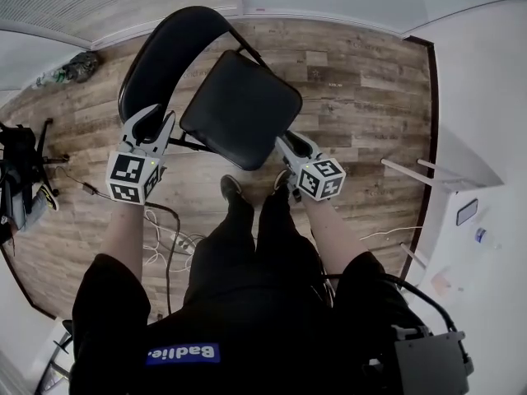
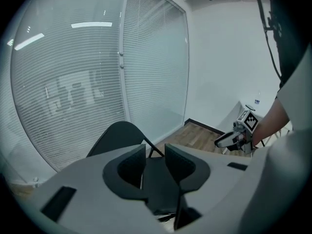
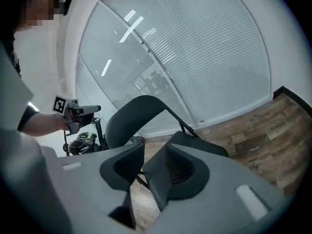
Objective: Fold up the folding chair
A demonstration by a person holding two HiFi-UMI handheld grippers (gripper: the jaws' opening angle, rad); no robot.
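The black folding chair stands unfolded on the wood floor, with its curved backrest (image 1: 160,52) at the far side and its seat (image 1: 240,109) flat. My left gripper (image 1: 159,120) hovers just left of the seat, below the backrest, jaws slightly open with nothing between them. In the left gripper view the gripper (image 2: 155,162) points at the backrest (image 2: 117,135). My right gripper (image 1: 286,142) sits at the seat's near right corner, also slightly open and empty. Past its jaws (image 3: 153,162), the right gripper view shows the backrest (image 3: 134,113) and the seat (image 3: 204,147).
White cables and a power strip (image 1: 177,241) lie on the floor near my left foot. Black tripod gear (image 1: 20,171) stands at the left. A white rack (image 1: 420,171) is at the right by the wall. Blinds-covered windows run behind the chair.
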